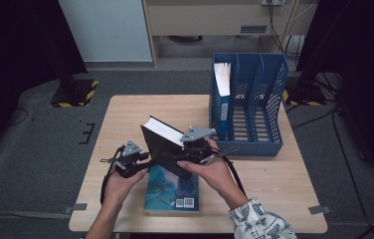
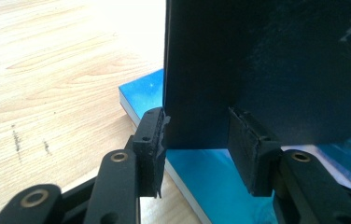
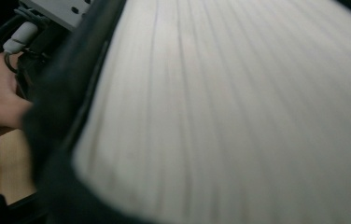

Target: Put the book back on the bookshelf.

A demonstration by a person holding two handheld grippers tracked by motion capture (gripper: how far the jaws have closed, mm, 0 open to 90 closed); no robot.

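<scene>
Dark book tilted up between both grippers, file rack at 1 o'clock

The dark book [image 1: 164,144] leans over the blue book [image 1: 171,190] on the counter [image 1: 125,107]; left gripper [image 1: 128,162] stands open astride its lower corner, right gripper [image 1: 195,149] grip unclear, nearer the blue file rack [image 1: 269,99].

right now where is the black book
In the high view the black book is tilted up at the table's middle, between the two hand-held grippers, above the blue book lying flat.
</scene>
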